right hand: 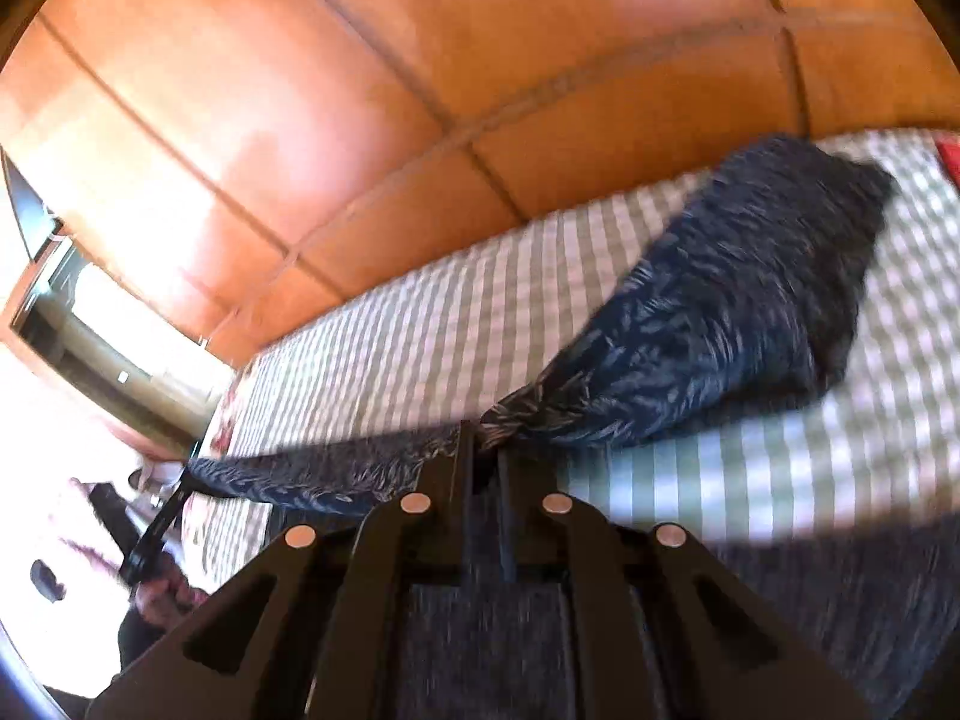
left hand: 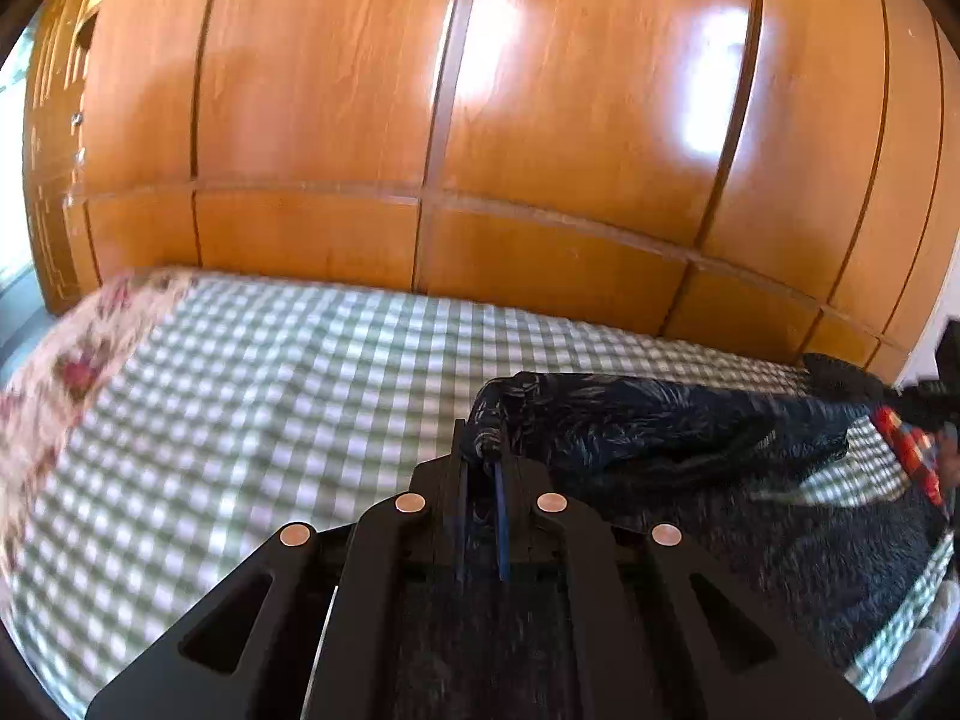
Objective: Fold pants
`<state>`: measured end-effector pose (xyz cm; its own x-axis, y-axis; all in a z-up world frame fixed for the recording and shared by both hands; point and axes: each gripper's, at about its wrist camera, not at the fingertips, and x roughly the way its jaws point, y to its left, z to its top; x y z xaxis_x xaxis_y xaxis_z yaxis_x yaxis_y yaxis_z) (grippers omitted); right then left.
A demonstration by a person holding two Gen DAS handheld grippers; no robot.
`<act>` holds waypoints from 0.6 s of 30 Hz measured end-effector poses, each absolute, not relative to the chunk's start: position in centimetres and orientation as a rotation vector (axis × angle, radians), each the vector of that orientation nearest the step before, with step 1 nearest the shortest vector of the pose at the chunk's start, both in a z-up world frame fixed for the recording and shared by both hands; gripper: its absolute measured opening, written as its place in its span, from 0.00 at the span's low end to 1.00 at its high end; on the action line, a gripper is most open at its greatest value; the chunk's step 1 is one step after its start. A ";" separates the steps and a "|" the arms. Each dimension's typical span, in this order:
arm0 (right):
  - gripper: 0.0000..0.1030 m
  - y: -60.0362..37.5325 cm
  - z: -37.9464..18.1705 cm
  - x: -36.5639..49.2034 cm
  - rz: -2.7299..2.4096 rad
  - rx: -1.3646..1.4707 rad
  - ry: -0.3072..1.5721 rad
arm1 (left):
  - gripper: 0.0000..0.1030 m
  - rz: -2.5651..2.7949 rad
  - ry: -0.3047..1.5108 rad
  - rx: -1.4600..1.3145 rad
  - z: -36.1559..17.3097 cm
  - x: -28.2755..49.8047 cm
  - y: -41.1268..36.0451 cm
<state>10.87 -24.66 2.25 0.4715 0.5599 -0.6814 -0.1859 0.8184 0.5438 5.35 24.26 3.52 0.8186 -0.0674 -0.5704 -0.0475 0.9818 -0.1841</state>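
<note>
Left gripper (left hand: 483,456) is clamped on a bunched edge of the pants (left hand: 660,426), jaws nearly together with dark patterned fabric pinched at the tips, centre of the left wrist view. From there the pants run toward the right of the frame, lifted off the bed (left hand: 270,408) near the tips and sagging onto the green-and-white checked sheet further right. More dark fabric hangs beneath the gripper body, lower centre to lower right.

Right gripper (right hand: 483,450) is likewise closed on the pants (right hand: 720,312): fabric is caught between narrow jaws at centre frame. One stretch runs lower left as a taut band, a larger mass billows toward the upper right above the bed (right hand: 420,330) (heavy motion blur, details soft).

Surroundings:
- Wooden wardrobe (left hand: 480,120) with glossy panels fills the upper half of the left view, directly behind the far edge of the bed; same wardrobe (right hand: 300,90) across the top of the right view.
- Floral cloth (left hand: 66,360) at the left edge of the left view, lying on the bed's edge.
- Red patterned item (left hand: 912,450) at the right edge, partly hidden behind the pants; cannot tell what it is.
- In the right view, lower left, a hand (right hand: 162,594) holds a dark handle; overexposed around it.
</note>
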 end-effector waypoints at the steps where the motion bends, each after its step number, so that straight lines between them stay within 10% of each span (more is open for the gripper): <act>1: 0.06 -24.7 1.3 9.3 0.482 0.436 0.998 | 0.05 -0.009 0.621 -0.196 3.3 4.8 24.2; 16: 0.06 -25.0 -7.3 3.6 0.421 0.382 1.169 | 0.18 -0.007 0.848 -0.833 -6.2 -6.4 27.1; 18: 0.06 -24.6 -7.7 4.0 0.421 0.380 1.167 | 0.36 -0.074 0.763 -0.976 -5.7 -7.4 27.7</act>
